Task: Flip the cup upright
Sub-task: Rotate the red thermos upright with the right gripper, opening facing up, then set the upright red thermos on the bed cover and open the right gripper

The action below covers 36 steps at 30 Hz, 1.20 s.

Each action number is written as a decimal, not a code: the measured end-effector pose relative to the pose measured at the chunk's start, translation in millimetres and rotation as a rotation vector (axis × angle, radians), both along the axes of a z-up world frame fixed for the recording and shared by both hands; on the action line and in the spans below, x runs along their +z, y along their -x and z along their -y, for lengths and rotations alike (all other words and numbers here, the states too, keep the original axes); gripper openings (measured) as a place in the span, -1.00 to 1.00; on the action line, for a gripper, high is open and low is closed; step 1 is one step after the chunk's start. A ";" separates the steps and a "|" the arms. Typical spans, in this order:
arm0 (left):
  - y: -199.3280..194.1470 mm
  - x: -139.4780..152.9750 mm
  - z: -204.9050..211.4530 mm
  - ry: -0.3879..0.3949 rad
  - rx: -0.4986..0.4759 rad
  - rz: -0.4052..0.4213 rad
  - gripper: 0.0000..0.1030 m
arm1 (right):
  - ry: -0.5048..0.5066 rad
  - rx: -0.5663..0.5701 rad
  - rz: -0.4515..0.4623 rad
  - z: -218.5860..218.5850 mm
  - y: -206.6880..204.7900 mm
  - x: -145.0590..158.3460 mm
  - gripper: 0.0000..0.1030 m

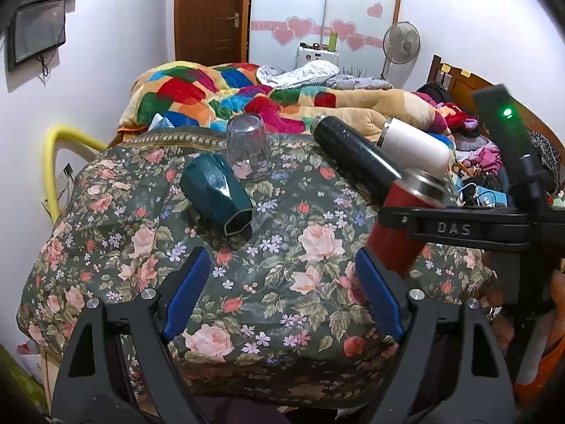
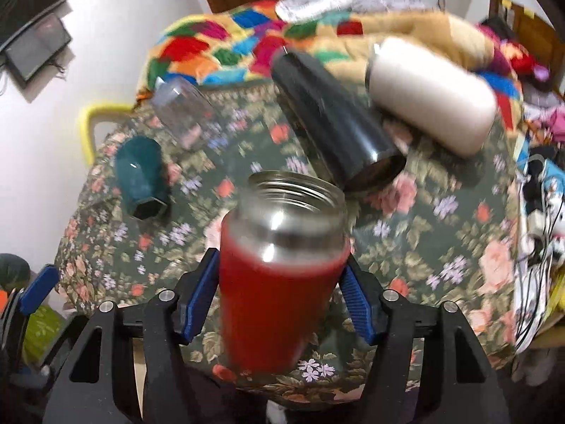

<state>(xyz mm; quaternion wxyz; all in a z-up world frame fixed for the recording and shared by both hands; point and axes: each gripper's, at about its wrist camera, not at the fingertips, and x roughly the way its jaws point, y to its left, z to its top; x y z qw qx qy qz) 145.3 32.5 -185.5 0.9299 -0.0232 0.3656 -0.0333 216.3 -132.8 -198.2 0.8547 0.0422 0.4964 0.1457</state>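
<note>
My right gripper (image 2: pixel 279 272) is shut on a red cup with a steel rim (image 2: pixel 279 275) and holds it above the floral cloth (image 2: pixel 441 247), mouth up and tilted away. The same red cup (image 1: pixel 399 233) shows at the right of the left wrist view, tilted. My left gripper (image 1: pixel 282 293) is open and empty over the near part of the cloth (image 1: pixel 282 247). A teal faceted cup (image 1: pixel 215 194) lies on its side. A clear cup (image 1: pixel 249 152) stands upside down. A black flask (image 1: pixel 353 155) and a white flask (image 1: pixel 416 145) lie on their sides.
A bed with a colourful quilt (image 1: pixel 219 92) lies behind the cloth-covered table. Clutter and cables (image 2: pixel 540 205) sit at the right edge. A yellow chair back (image 1: pixel 60 148) stands at the left. A fan (image 1: pixel 400 44) and a wooden door (image 1: pixel 212 14) are at the back.
</note>
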 end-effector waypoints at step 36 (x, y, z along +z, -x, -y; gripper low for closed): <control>-12.1 -4.4 -9.1 -0.007 0.041 -0.010 0.63 | 0.146 0.162 0.050 -39.8 -12.2 -6.2 0.18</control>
